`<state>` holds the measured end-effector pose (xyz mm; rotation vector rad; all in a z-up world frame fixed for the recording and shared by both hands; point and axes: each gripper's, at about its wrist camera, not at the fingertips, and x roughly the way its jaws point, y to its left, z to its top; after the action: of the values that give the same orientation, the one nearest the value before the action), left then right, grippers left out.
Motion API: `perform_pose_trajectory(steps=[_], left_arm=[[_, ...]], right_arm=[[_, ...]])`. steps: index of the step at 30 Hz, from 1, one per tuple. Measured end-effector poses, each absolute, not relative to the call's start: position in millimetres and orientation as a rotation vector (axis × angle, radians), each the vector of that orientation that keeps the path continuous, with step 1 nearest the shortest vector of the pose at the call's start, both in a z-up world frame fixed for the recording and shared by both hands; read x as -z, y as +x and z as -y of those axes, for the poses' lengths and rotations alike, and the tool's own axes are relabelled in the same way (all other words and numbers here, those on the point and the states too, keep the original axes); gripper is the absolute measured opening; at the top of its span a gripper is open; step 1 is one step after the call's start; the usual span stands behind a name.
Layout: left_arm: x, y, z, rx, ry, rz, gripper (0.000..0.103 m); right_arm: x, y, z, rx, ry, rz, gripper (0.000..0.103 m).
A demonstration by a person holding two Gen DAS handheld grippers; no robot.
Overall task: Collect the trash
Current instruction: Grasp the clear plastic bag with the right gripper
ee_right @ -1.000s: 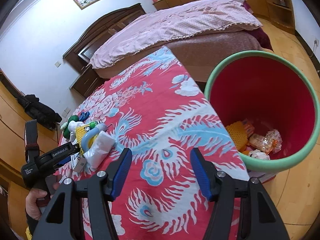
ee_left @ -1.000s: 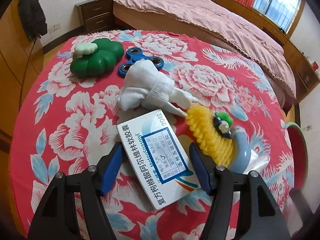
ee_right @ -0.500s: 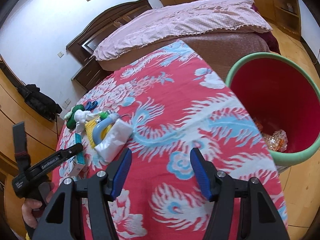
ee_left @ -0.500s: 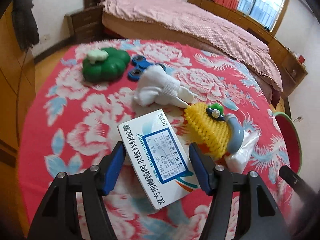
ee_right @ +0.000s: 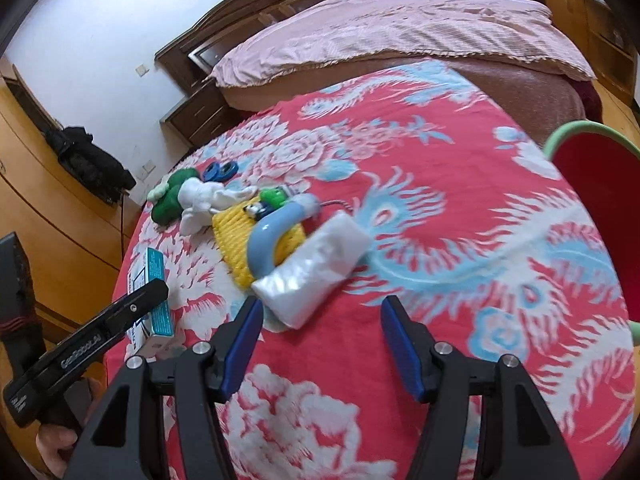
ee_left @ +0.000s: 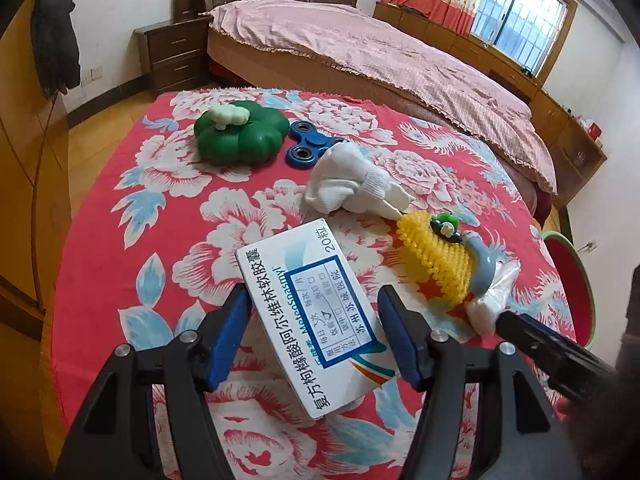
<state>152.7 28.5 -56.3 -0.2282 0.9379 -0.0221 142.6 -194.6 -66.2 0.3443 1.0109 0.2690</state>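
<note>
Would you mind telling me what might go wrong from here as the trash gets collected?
The right gripper is open near the clear plastic packet, which lies against the yellow brush; closing may snag the brush. The left gripper straddles the medicine box, possibly not trash.

The tablecloth (ee_left: 120, 208) is red with white peonies and pale blue leaves and feathers; the medicine box (ee_left: 312, 312) is white with teal lettering, a blue-framed label and orange-green swooshes; far left, a dark green lobed toy (ee_left: 240, 140) carries a cream top; the fidget spinner (ee_left: 308, 146) is blue; the sock (ee_left: 352, 184) is white; the brush (ee_left: 440, 260) is yellow with a grey-blue handle; the bin (ee_right: 592, 184) is red inside, rimmed pale green; the gripper pads (ee_right: 400, 348) are blue on black.
</note>
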Motion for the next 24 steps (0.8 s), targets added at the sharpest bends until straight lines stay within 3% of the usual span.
perform_pose_trajectory(steps=[3, 9, 11, 12, 24], left_arm=[[57, 152, -32, 0.027, -0.255, -0.929, 0.066], [58, 151, -33, 0.035, -0.268, -0.923, 0.066], [59, 150, -32, 0.040, -0.273, -0.926, 0.066], [59, 150, -32, 0.043, -0.274, -0.927, 0.066], [54, 139, -18, 0.098, -0.282, -0.924, 0.066]], right_arm=[[68, 148, 185, -0.267, 0.335, -1.014, 0.072], [69, 155, 171, -0.239, 0.258, -0.995, 0.072], [69, 155, 168, -0.229, 0.218, -0.988, 0.059], [69, 155, 166, -0.223, 0.188, -0.987, 0.047], [68, 125, 197, -0.236, 0.241, -1.003, 0.045]])
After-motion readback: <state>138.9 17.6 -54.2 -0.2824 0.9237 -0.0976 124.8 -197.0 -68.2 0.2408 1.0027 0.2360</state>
